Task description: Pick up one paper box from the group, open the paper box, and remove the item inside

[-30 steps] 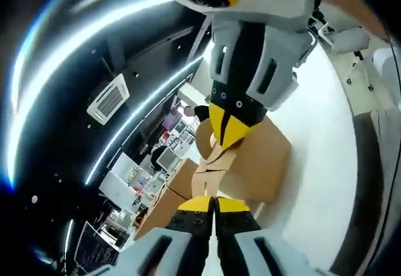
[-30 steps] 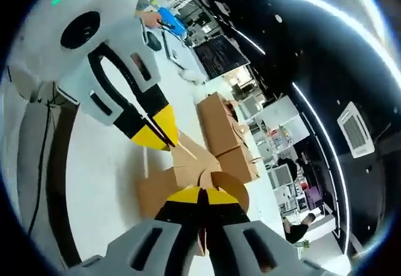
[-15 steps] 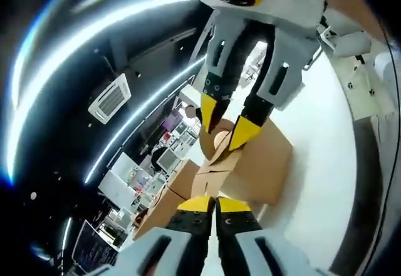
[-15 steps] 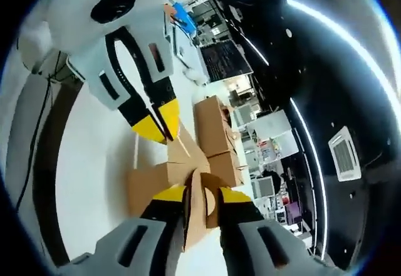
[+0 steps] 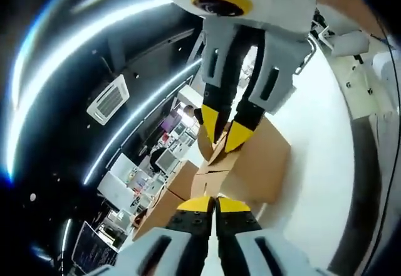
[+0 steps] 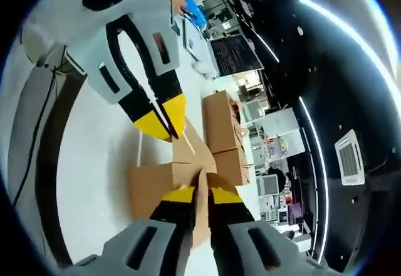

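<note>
Contents of the held paper box (image 6: 188, 169) can't be made out; its inside is hidden by flaps and jaw tips. In the right gripper view the box is held up between both tools above a white table (image 6: 103, 163), w/ a flap running up between the right gripper (image 6: 200, 194) jaws, which stand slightly apart, pinching it. The left gripper (image 6: 164, 120) is closed on the box's far corner. In the left gripper view the left gripper (image 5: 214, 204) jaws are seen shut on a box (image 5: 247, 163) edge. Other brown boxes (image 6: 224, 138) are seen on the table beyond. Room: dark ceiling w/ light strips, cluttered desks, a monitor. Box's long axis can't be told.
</note>
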Demonstrator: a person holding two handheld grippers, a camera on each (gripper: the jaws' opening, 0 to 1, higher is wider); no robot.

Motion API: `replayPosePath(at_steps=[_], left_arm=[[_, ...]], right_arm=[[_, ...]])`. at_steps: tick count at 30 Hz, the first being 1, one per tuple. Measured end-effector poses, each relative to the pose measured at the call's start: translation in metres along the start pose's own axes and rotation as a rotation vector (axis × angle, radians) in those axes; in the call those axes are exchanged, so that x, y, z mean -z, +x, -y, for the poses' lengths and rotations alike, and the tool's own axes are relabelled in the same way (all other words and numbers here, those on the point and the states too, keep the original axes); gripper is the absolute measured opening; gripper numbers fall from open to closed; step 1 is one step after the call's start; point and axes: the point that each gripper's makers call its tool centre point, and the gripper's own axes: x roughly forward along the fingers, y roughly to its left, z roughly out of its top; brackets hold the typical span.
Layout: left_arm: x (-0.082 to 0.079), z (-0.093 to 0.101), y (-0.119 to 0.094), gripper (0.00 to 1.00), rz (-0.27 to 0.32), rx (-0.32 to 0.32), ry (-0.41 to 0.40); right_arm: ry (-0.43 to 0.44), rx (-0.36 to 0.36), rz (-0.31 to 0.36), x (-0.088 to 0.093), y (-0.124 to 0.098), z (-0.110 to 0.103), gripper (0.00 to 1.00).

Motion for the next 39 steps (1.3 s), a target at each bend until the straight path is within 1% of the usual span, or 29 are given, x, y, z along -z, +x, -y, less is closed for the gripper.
replayPosePath(at_steps=[2, 7, 9, 11, 12, 14, 16, 18, 19, 22, 23, 25, 26, 28, 29, 30, 33, 35, 36, 39], left_arm=[[0.0, 0.001, 0.0, 0.05, 0.0, 0.001, 0.001], [0.0, 0.0, 0.0, 0.06, -0.001, -0.004, 0.001], [-0.001, -0.001, 0.0, 0.08, 0.005, -0.011, -0.005], [-0.005, 0.0, -0.001, 0.12, 0.021, 0.002, -0.014], [-0.009, 0.002, -0.002, 0.14, 0.041, 0.016, -0.045], [-0.013, 0.0, -0.002, 0.17, 0.068, 0.042, -0.1], [-0.022, 0.001, -0.005, 0.17, 0.097, 0.06, -0.164], [-0.025, -0.003, -0.007, 0.17, 0.125, 0.068, -0.227], [-0.026, -0.003, -0.008, 0.17, 0.129, 0.07, -0.236], [-0.032, -0.004, -0.009, 0.19, 0.174, 0.097, -0.357], [-0.034, -0.005, -0.008, 0.2, 0.185, 0.103, -0.413], [-0.041, -0.01, -0.005, 0.2, 0.228, 0.081, -0.507], [-0.043, -0.012, -0.002, 0.2, 0.239, 0.075, -0.536], [-0.041, -0.012, 0.005, 0.2, 0.223, 0.057, -0.54], [-0.036, -0.016, 0.01, 0.2, 0.201, 0.015, -0.545], [-0.032, -0.02, 0.013, 0.2, 0.189, -0.013, -0.557], [-0.023, -0.029, 0.02, 0.19, 0.167, -0.067, -0.623], [-0.018, -0.03, 0.025, 0.19, 0.153, -0.069, -0.644], [-0.016, -0.028, 0.029, 0.19, 0.14, -0.059, -0.647], [-0.013, -0.028, 0.031, 0.18, 0.132, -0.056, -0.68]], right_arm=[[0.005, 0.003, -0.001, 0.0, 0.0, 0.001, 0.04], [0.058, 0.022, 0.017, 0.002, 0.002, 0.004, 0.03], [0.073, 0.029, 0.029, 0.004, 0.003, 0.005, 0.03], [0.088, 0.032, 0.039, 0.002, 0.001, 0.005, 0.03], [0.096, 0.032, 0.043, 0.002, 0.001, 0.005, 0.03], [0.113, 0.032, 0.05, 0.003, 0.003, 0.006, 0.03], [0.129, 0.034, 0.054, 0.002, 0.001, 0.006, 0.03], [0.154, 0.036, 0.059, 0.002, 0.001, 0.007, 0.03], [0.159, 0.036, 0.06, 0.002, 0.001, 0.007, 0.03], [0.235, 0.032, 0.075, 0.004, 0.001, 0.008, 0.03], [0.26, 0.031, 0.08, 0.004, 0.001, 0.008, 0.03], [0.289, 0.027, 0.092, 0.005, 0.001, 0.009, 0.03], [0.303, 0.027, 0.098, 0.005, 0.001, 0.009, 0.03], [0.331, 0.026, 0.111, 0.005, 0.0, 0.009, 0.03], [0.35, 0.027, 0.117, 0.005, 0.0, 0.008, 0.03], [0.368, 0.028, 0.123, 0.005, 0.0, 0.009, 0.03], [0.42, 0.027, 0.139, 0.005, -0.002, 0.008, 0.02], [0.442, 0.024, 0.147, 0.005, -0.002, 0.008, 0.03], [0.454, 0.023, 0.151, 0.005, -0.003, 0.008, 0.03], [0.48, 0.019, 0.161, 0.004, -0.003, 0.007, 0.03]])
